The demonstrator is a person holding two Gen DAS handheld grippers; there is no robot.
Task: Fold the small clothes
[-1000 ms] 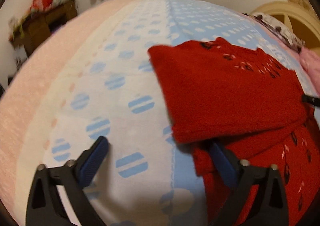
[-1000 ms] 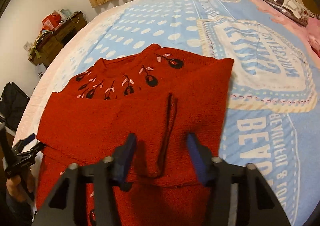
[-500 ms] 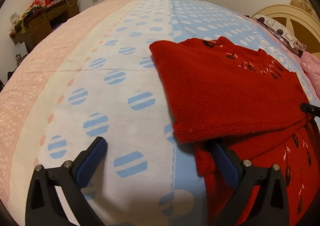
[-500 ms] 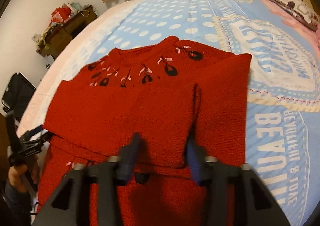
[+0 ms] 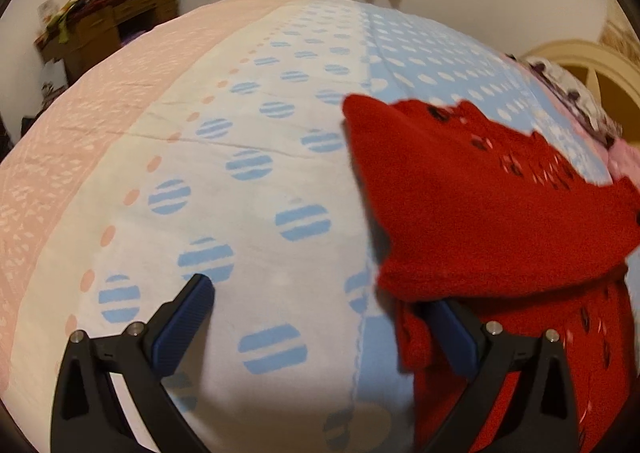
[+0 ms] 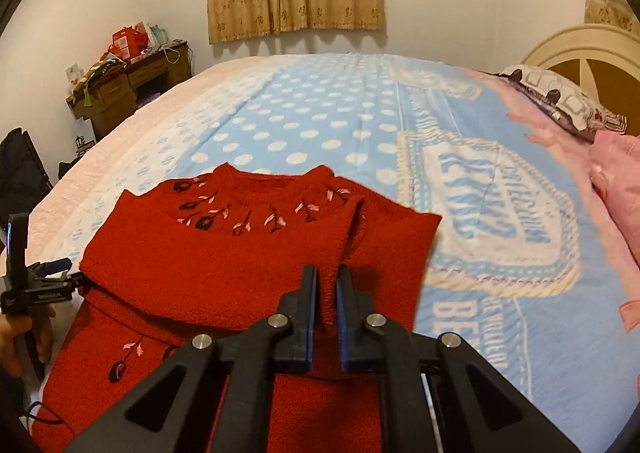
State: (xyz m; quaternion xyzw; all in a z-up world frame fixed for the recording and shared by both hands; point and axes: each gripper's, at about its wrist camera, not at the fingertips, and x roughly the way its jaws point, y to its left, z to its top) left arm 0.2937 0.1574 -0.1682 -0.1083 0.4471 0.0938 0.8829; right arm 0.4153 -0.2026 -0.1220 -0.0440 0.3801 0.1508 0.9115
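A red knit sweater (image 6: 224,265) with black and pink leaf embroidery lies on the bed, both sleeves folded across its chest. My right gripper (image 6: 326,285) is shut on the sleeve cuff edge (image 6: 340,249) and holds it pinched upright. My left gripper (image 5: 320,301) is open at the sweater's left edge (image 5: 480,213); its right finger (image 5: 456,333) sits under the folded sleeve, its left finger (image 5: 184,317) over bare bedsheet. The left gripper also shows in the right wrist view (image 6: 44,281).
The bed cover (image 6: 320,125) is blue with white dots, pink at the edges. A patterned pillow (image 6: 560,97) and pink cloth (image 6: 616,181) lie at the right by the headboard. A cluttered wooden desk (image 6: 128,81) stands at the far left.
My right gripper has closed on the sleeve cuff and lifted it a little. The left gripper stays open at the sweater's edge, with slight camera shake.
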